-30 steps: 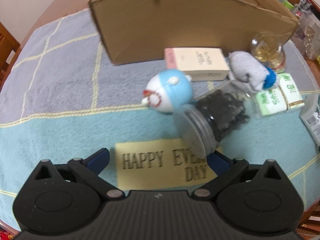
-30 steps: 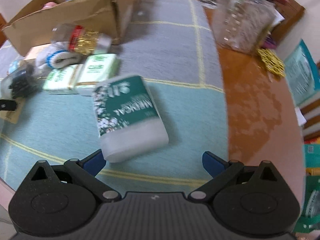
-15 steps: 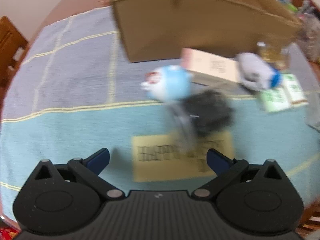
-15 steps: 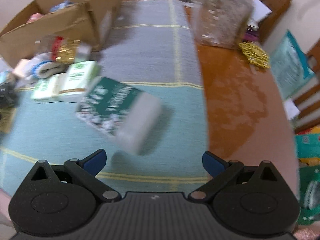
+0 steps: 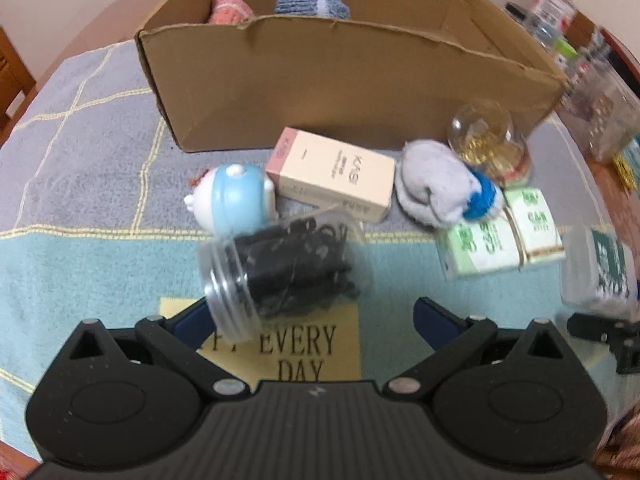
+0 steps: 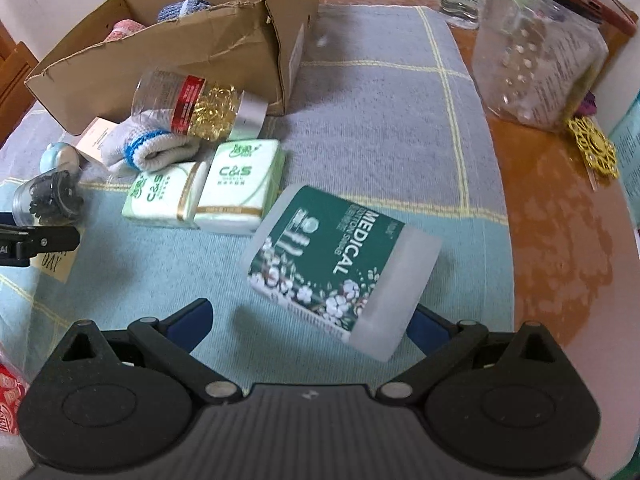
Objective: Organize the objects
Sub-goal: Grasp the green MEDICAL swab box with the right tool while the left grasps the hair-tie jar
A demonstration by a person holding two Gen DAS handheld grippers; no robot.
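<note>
A wooden counter is seen, largely covered by a grey and pale blue woven cloth with yellow grid lines, on which an open brown cardboard box is set toward the back. Inside the box only a pink knitted item and a blue knitted item can be made out, so little of the sorting is judged to be done. Still outside, in front of the box, are a blue and white rounded toy figure, a cream and pink oblong carton, a rolled grey sock with a blue cuff, a clear bottle of golden capsules, and two green and white tissue packs lying side by side. A clear plastic jar of black clips lies on its side over a yellow card printed with "EVERY DAY", just ahead of the left tongs, which are spread wide and hold nothing. A translucent tub with a green "MEDICAL" label lies between the fingers of the right tongs, which are likewise open and not closed on it. Most of the task is therefore judged to be left, with the jar and the tub the likeliest next picks
</note>
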